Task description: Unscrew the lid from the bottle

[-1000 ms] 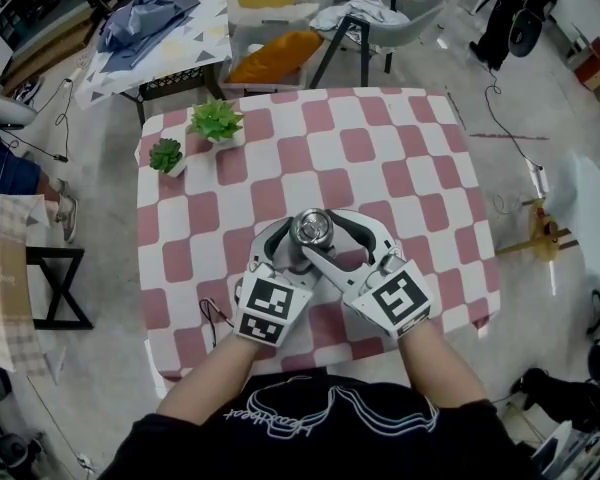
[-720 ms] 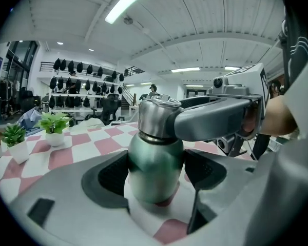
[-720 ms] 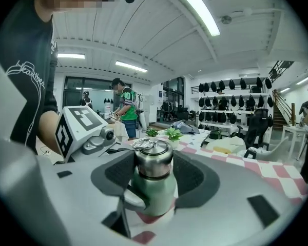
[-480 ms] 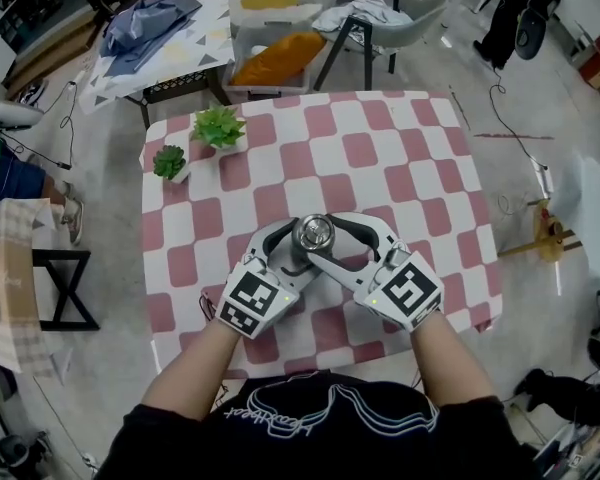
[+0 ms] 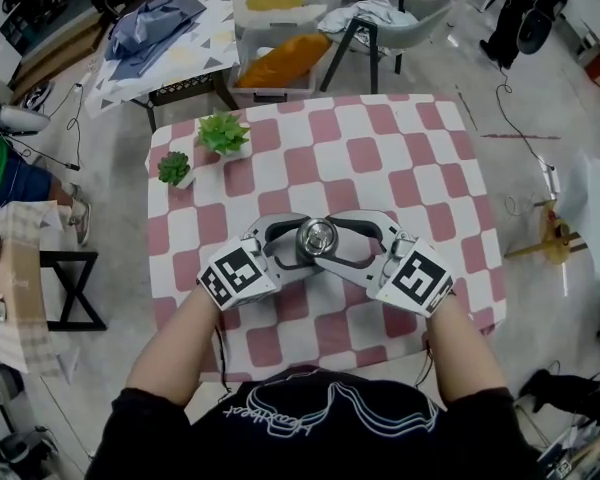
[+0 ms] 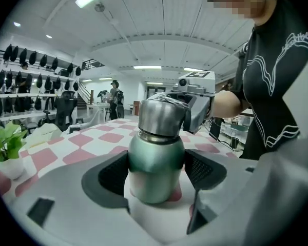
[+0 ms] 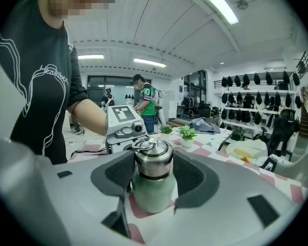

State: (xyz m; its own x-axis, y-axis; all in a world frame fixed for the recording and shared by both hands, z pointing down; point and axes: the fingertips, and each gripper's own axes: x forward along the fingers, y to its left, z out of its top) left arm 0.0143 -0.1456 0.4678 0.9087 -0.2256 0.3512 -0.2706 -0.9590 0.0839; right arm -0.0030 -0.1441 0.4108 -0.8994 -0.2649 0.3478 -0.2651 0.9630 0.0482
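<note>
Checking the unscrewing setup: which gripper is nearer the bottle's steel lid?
Right. The right gripper closes on the lid itself; the left gripper clamps the green bottle below the lid.

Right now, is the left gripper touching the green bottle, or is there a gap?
Touching. The left gripper view shows the left gripper's dark pads pressed against both sides of the green bottle, with no gap.
</note>
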